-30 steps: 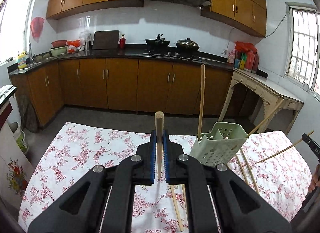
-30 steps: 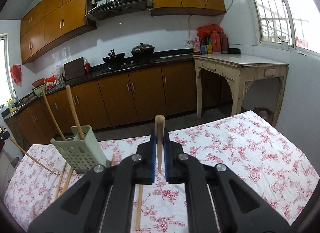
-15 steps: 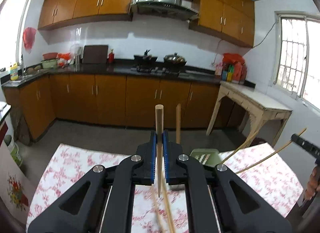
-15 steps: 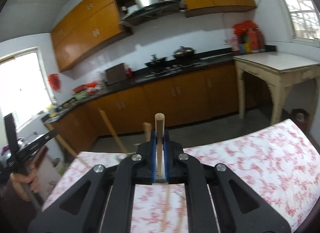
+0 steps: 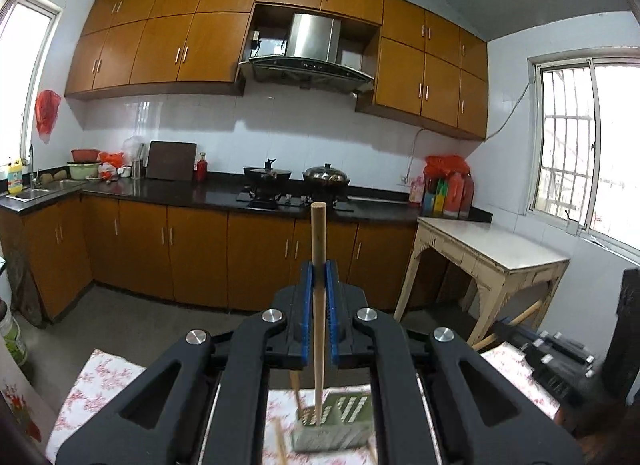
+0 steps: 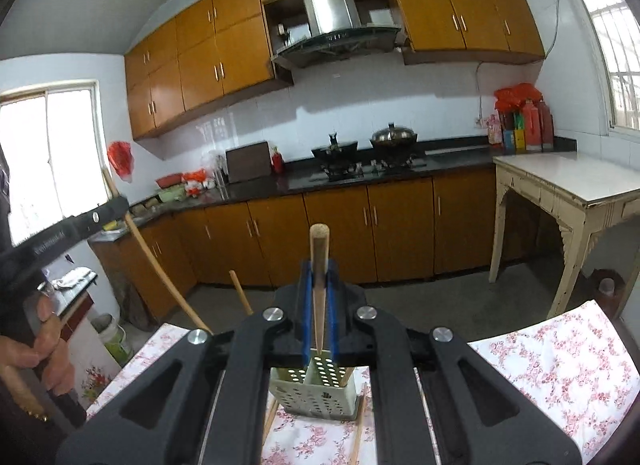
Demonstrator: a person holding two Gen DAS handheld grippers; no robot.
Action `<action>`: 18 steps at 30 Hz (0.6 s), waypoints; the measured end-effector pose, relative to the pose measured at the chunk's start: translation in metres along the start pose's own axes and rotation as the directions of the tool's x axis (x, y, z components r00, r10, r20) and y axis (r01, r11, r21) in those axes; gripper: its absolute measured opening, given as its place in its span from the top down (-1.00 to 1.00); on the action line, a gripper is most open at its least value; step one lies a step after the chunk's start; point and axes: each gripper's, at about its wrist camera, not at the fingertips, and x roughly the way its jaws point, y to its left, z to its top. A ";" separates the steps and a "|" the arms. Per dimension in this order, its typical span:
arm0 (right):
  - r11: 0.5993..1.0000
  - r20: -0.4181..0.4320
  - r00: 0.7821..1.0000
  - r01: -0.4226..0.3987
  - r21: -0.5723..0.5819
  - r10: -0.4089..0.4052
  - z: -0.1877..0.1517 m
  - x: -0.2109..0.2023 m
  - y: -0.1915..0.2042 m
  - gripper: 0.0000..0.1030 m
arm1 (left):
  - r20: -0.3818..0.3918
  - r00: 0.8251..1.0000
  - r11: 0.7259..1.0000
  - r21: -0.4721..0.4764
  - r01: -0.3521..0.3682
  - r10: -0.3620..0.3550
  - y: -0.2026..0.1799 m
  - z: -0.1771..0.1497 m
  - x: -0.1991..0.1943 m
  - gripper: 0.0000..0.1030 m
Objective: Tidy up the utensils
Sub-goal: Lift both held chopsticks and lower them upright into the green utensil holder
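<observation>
My left gripper is shut on a wooden chopstick held upright; its lower end hangs over the pale green perforated holder on the floral tablecloth. My right gripper is shut on another wooden chopstick, its tip just above the same holder. One chopstick stands in the holder. The left gripper with its chopstick shows at the left of the right wrist view.
Loose chopsticks lie on the floral tablecloth beside the holder. Behind stand wooden kitchen cabinets, a stove with pots and a cream side table at the right.
Both grippers have risen and moved over the holder with their chopsticks still gripped. The holder now sits low between the fingers in both views.
</observation>
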 end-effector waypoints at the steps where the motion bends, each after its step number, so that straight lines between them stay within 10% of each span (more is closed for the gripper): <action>1: 1.000 -0.016 1.000 0.006 -0.002 -0.006 -0.001 0.008 0.000 0.85 | 0.012 1.000 1.000 0.002 -0.009 0.009 -0.004 -0.003 0.007 0.86; 18: 1.000 -0.159 0.987 0.010 0.017 -0.008 -0.033 0.065 -0.010 0.85 | -0.098 0.993 0.996 -0.044 -0.074 0.070 -0.002 -0.064 0.082 0.85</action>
